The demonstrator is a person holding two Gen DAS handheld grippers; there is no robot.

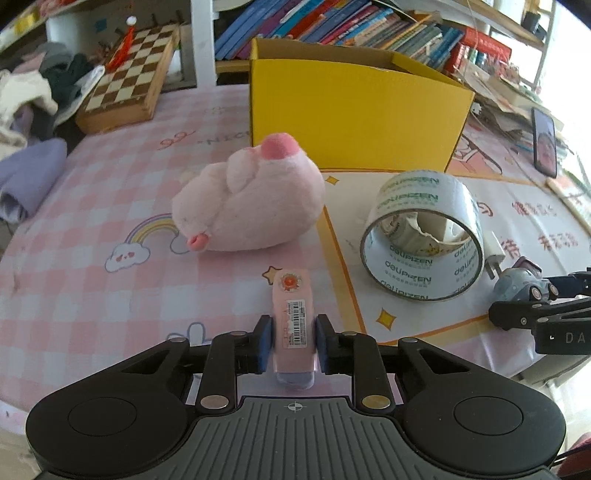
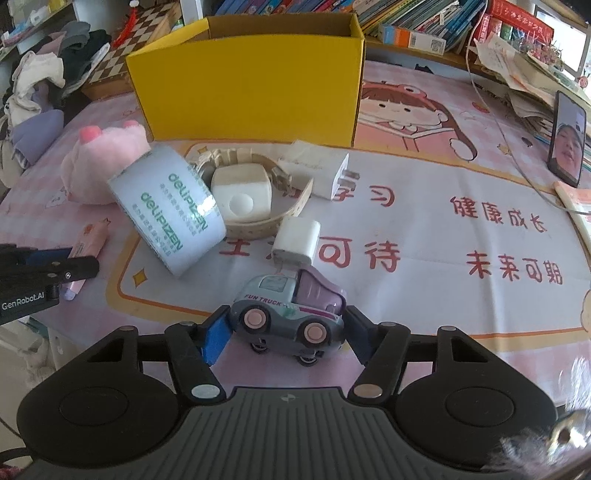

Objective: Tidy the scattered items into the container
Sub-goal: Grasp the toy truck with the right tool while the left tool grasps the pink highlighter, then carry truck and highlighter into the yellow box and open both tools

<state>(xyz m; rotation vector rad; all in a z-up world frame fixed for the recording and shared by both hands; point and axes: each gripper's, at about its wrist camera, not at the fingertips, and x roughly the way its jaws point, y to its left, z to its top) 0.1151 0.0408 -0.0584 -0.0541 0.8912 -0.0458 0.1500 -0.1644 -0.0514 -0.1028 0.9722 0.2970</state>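
Bookshelves (image 1: 332, 26) behind pink tablecloth (image 1: 92, 206) — left claw (image 1: 293, 341) clamps eraser (image 1: 293, 321), right claw (image 2: 286, 330) straddles truck (image 2: 291, 314).

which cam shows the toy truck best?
Right wrist: the toy truck sits whole between the right gripper fingers, side on, lettering readable. Left wrist catches only its front end at the right edge, partly hidden by the right gripper.

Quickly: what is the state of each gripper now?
Left gripper: shut on the pink tube.
Right gripper: open around the toy truck, not yet clamped.
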